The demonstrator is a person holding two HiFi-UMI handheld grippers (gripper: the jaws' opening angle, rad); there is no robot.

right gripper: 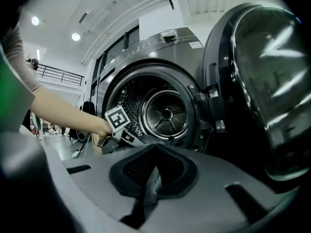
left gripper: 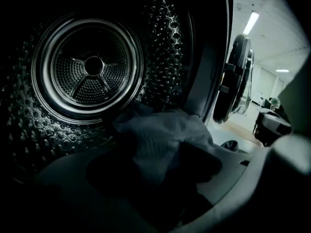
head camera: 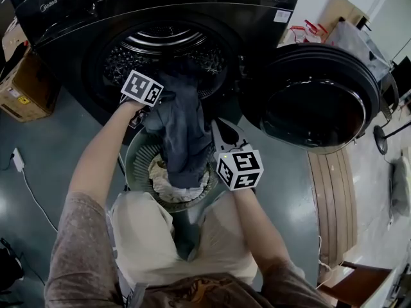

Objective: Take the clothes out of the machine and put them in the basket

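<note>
We are holding the left gripper (head camera: 150,109) with jaws wide apart at the machine (head camera: 70,24) mouth, the dark garment (head camera: 183,130) lying just at its 3 o'clock; it is hanging 12 to 6 into the basket (head camera: 133,156); the right gripper (head camera: 217,132) is clamping it at 4 o'clock.

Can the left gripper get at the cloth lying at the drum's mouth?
Probably yes. The left gripper is at the mouth of the drum with its jaws apart, and the cloth lies between them, nothing in the way.
</note>
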